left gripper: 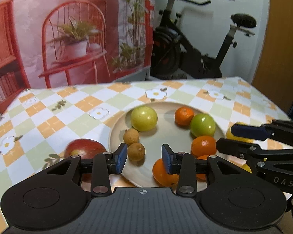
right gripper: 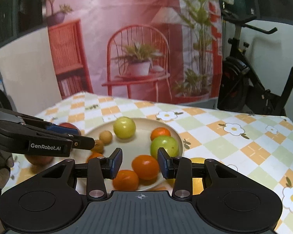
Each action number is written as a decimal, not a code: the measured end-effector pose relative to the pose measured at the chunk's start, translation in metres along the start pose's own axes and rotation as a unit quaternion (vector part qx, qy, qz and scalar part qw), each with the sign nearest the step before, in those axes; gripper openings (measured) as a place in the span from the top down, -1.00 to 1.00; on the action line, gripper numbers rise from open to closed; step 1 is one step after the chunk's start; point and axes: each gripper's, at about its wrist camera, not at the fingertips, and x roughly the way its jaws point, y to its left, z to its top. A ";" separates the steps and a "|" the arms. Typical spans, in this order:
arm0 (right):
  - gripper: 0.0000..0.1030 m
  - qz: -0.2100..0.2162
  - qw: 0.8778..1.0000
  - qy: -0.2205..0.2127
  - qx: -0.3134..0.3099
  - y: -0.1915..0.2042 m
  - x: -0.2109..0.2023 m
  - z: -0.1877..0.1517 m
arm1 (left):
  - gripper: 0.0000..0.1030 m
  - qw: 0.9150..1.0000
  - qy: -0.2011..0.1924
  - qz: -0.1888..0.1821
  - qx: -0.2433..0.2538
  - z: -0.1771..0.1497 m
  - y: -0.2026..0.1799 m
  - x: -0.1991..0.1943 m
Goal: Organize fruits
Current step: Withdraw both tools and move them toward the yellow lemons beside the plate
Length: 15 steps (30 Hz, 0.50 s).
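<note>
Hovering over the near rim of the plate (left gripper: 117,124), the left gripper (left gripper: 143,159) has its blue pads standing apart with nothing pressed between them; two small brown fruits (left gripper: 133,145) sit just off its left pad at about eleven o'clock. The right gripper (right gripper: 139,162) frames an orange fruit (right gripper: 145,166) with a gap showing on both sides, so it seems to grip nothing, though its jaws are narrow. Outward on the plate lie a yellow-green fruit (left gripper: 144,118) at twelve o'clock, a green fruit (left gripper: 203,125) and more oranges at two. Off the plate, a red apple (left gripper: 84,150) rests at nine o'clock of the left gripper and a yellow fruit (right gripper: 198,160) hides behind the right gripper's finger at three. To do the next step well, I judge each hand should widen fully, take the stray fruit across its middle, and set it in a bare patch so nothing rolls. Readable writing: "GenRobot.AI" and "DAS" on the gripper bodies
</note>
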 end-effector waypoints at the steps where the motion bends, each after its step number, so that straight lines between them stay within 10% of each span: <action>1: 0.28 0.002 1.000 -0.004 0.004 0.001 -0.004 -0.001 | 0.21 1.000 -0.009 0.000 0.005 -0.002 -0.001 -0.008; 15: 0.28 0.028 0.999 -0.017 0.019 0.031 -0.035 -0.031 | 0.21 1.000 -0.012 0.022 -0.013 -0.040 0.027 -0.066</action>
